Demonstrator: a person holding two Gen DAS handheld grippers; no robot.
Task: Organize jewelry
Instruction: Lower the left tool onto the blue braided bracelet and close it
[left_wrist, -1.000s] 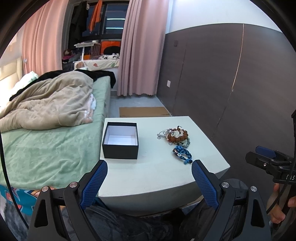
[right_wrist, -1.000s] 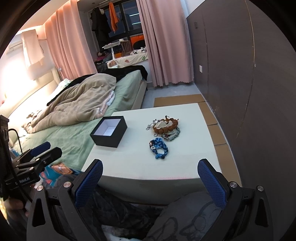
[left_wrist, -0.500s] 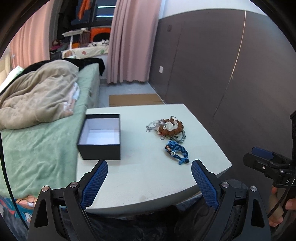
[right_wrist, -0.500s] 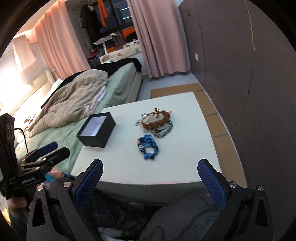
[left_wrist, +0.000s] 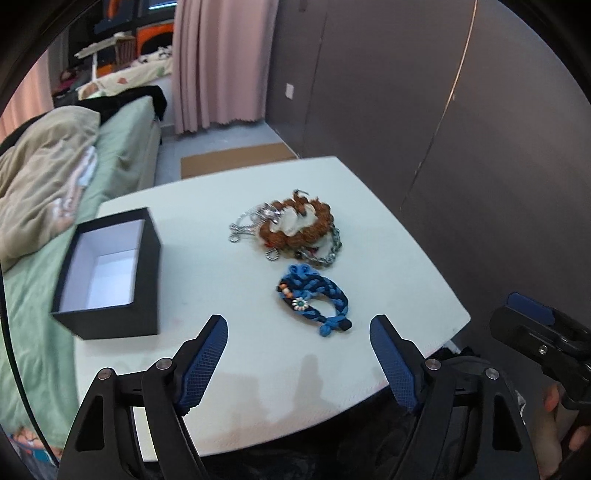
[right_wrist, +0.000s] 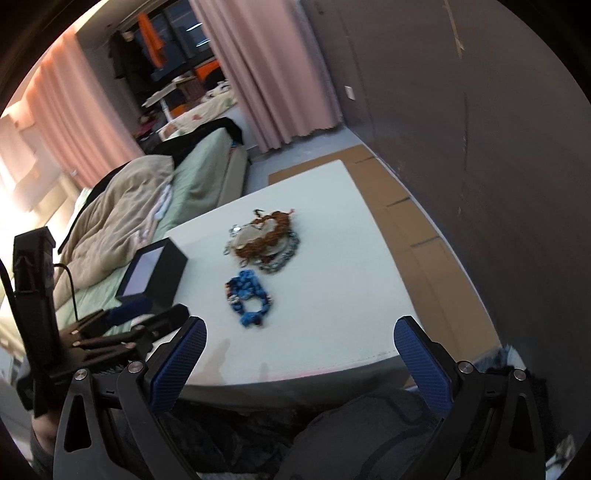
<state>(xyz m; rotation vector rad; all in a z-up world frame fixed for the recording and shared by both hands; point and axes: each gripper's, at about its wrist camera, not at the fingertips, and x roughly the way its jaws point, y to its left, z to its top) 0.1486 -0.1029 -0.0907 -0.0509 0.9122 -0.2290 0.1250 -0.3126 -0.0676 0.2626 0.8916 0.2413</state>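
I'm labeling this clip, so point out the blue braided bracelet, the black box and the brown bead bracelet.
blue braided bracelet (left_wrist: 320, 295), left wrist view, on its braided band.
black box (left_wrist: 150, 280), left wrist view, on its outer side wall.
brown bead bracelet (left_wrist: 320, 221), left wrist view, on the right of the bead ring.

On the white table (left_wrist: 258, 354): one open black box (left_wrist: 110, 273), one blue braided bracelet (left_wrist: 314, 299) right of the box, and one tangled heap of jewellery (left_wrist: 295, 229) beyond it, its pieces too entwined to count. Two grippers, the left gripper (left_wrist: 299, 354) and the right gripper (right_wrist: 301, 350).
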